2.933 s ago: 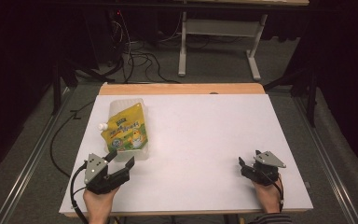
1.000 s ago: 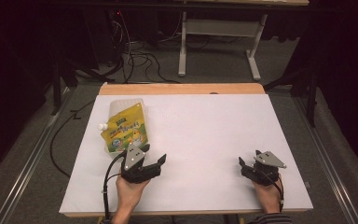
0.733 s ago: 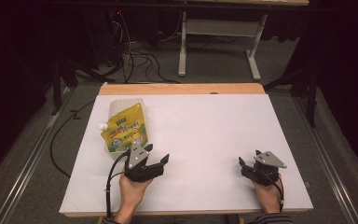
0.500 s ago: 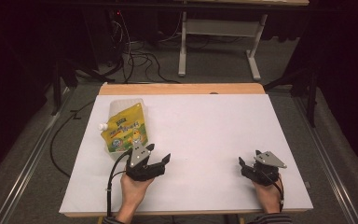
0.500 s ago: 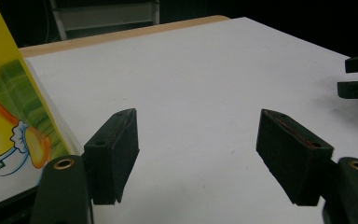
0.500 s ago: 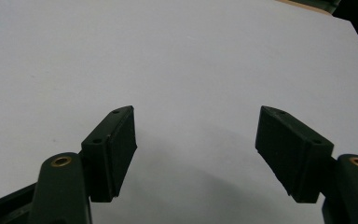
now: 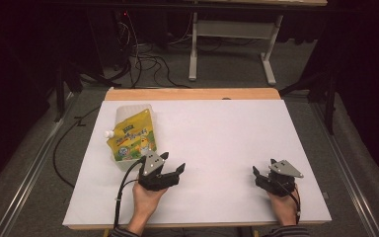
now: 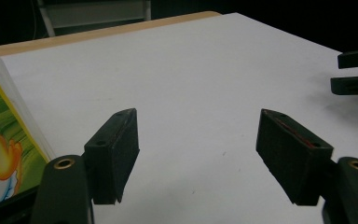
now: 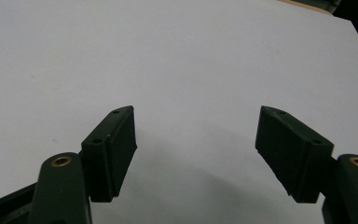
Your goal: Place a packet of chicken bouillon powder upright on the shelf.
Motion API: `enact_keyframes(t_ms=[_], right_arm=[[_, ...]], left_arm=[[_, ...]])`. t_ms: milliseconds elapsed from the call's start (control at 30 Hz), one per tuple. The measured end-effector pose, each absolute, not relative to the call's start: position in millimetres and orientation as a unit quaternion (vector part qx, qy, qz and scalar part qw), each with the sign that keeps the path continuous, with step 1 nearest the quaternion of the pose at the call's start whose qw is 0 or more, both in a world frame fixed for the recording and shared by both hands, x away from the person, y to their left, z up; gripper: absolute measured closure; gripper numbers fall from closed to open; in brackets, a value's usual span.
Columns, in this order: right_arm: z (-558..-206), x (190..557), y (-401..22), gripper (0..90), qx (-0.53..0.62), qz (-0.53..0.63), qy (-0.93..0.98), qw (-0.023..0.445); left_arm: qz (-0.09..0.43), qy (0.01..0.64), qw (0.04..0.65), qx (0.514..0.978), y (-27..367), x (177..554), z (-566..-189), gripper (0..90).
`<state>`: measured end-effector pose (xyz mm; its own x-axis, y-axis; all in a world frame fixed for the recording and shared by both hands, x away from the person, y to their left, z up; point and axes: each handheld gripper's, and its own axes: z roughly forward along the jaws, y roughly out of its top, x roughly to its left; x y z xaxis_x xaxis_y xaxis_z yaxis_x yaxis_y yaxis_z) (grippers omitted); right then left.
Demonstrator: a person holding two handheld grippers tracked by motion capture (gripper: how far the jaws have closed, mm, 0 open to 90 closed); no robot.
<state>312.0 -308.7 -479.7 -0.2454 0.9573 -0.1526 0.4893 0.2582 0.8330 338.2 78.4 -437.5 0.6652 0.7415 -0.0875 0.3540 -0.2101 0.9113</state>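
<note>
Since the yellow pouch is the thing nearest the grippers, we treat reaching and grasping it as the step in hand.

Pouch: we find the yellow pouch (image 7: pixel 132 139) lying flat at the left side of the white table (image 7: pixel 227 133), on a clear container (image 7: pixel 128 109), its white spout (image 7: pixel 109 134) pointing left. In the left gripper view its yellow edge (image 8: pixel 9 140) sits just left of the jaws, not between them.

Left gripper: we hold the left gripper (image 7: pixel 170 163) just beside the pouch's near right corner, apart from it. Its jaws stand spread wide with nothing between them; bare table shows in the gap.

Approach: we judge that the gripper must swing left until the pouch edge lies between the pads (image 8: pixel 116 149). We advise taking the edge or corner rather than the flat face, since a soft pouch likely buckles.

Closing: we close only once both pads flank the film, and we keep the lower jaw low to the table.

Risk: we expect the pouch could slide on the container if pushed sideways.

Right gripper: we rest the right gripper (image 7: pixel 261 174) near the right front of the table, well apart from the pouch. Its jaws are spread and empty over bare table (image 9: pixel 191 70).
</note>
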Motion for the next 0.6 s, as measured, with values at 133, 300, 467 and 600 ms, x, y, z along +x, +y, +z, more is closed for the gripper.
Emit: enact_keyframes(t_ms=[133, 300, 467, 600], right_arm=[[-479.8, 312.1, -308.4, 29.3, 0.507, 0.336, 0.714, 0.347], [-479.8, 312.2, -308.4, 29.3, 0.507, 0.335, 0.714, 0.348], [-479.8, 312.2, -308.3, 29.3, 0.506, 0.335, 0.715, 0.348], [-479.8, 312.1, -308.3, 29.3, 0.506, 0.336, 0.714, 0.348]], left_arm=[[0.187, 0.361, 0.514, 0.755, 75.3, 339.6, -439.1, 30.0], [0.184, 0.361, 0.511, 0.758, 72.3, 341.4, -442.0, 30.0], [0.182, 0.358, 0.509, 0.761, 67.6, 343.1, -445.2, 30.1], [0.180, 0.358, 0.507, 0.763, 65.3, 344.5, -447.0, 30.1]])
